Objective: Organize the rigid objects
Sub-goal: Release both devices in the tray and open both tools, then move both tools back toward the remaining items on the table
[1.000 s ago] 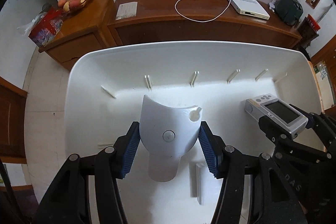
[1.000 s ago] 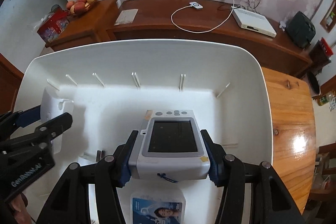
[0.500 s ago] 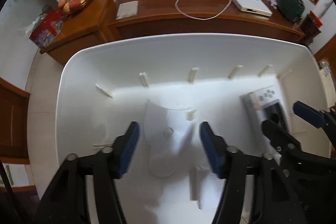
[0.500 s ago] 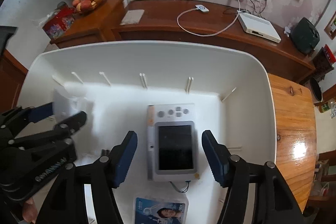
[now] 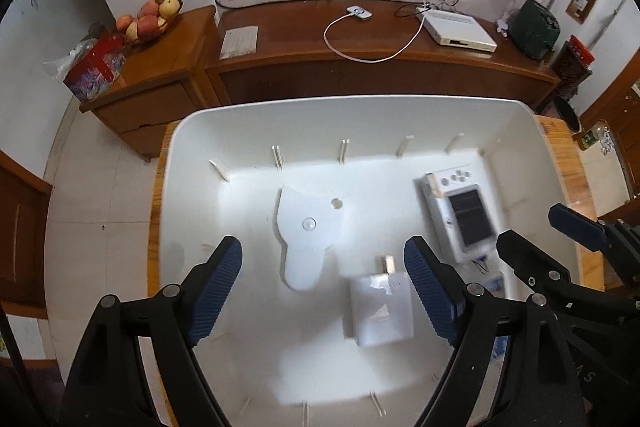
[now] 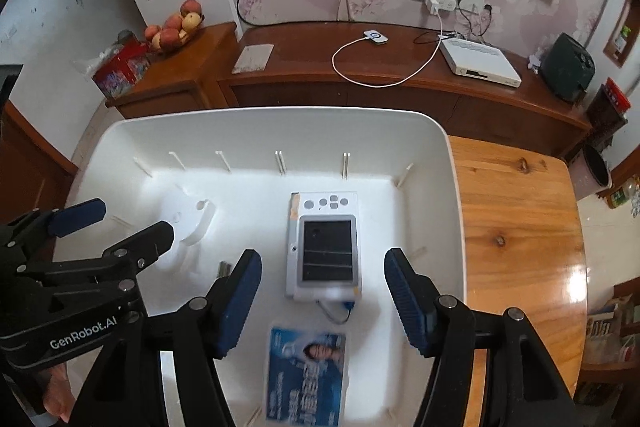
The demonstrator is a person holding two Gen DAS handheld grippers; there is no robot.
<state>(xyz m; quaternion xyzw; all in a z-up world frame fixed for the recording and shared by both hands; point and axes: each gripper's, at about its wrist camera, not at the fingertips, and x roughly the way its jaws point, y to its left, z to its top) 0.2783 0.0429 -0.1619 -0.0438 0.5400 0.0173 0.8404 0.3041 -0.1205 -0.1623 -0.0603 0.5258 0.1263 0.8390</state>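
A: Both tools have lifted off what they carried a second ago. My left gripper has just been widening; its jaws stand apart with nothing pressed between them.

B: Item one?

A: White plastic piece, flat on the floor of the white bin, centre of the left view, clear of both blue pads.

B: Item two?

A: Grey handheld device, screen up, centre of the right view. My right gripper is parted; its pads sit either side of the device's lower end, not touching.

B: Others in the bin?

A: White charger block, lower centre of the left view; blue printed card, bottom centre of the right view. Bin rests on a wooden table.
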